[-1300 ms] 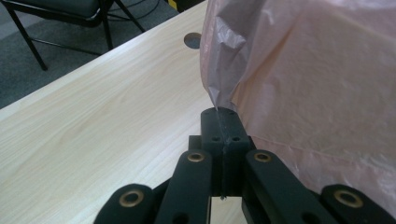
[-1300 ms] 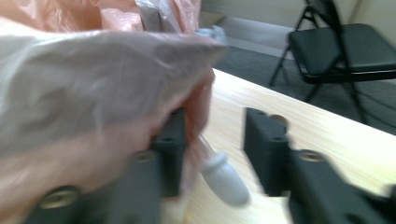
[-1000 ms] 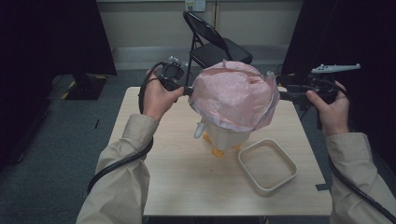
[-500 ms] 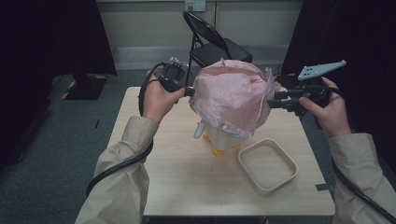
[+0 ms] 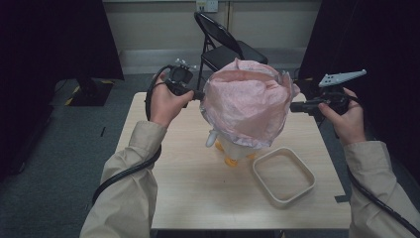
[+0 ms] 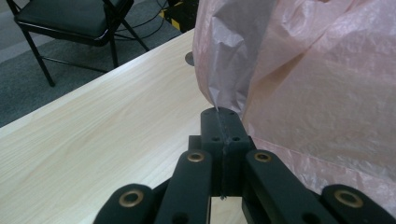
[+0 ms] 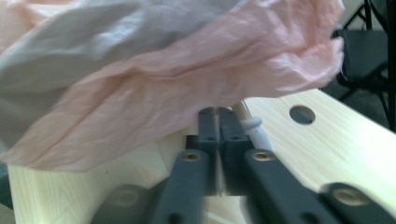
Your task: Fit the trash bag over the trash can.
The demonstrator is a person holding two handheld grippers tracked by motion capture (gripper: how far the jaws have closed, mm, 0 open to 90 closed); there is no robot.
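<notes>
A thin pink plastic bag [image 5: 246, 101] is held stretched above the middle of the table [image 5: 188, 193], draped over the upper part of a white and yellow toy [image 5: 233, 151] that stands just beside an empty cream tray [image 5: 283, 175]. The bag's left edge is pinched in the closed jaws of the left gripper [image 6: 221, 115], and its right edge appears clamped in the right gripper [image 7: 218, 113], whose jaws are pressed together (the film there is partly blurred). To do the step well, both edges should be kept taut and level and lowered evenly, so that the film is not snagged on the toy. The toy's head is hidden by the bag, and what kind of toy it is cannot be told.
</notes>
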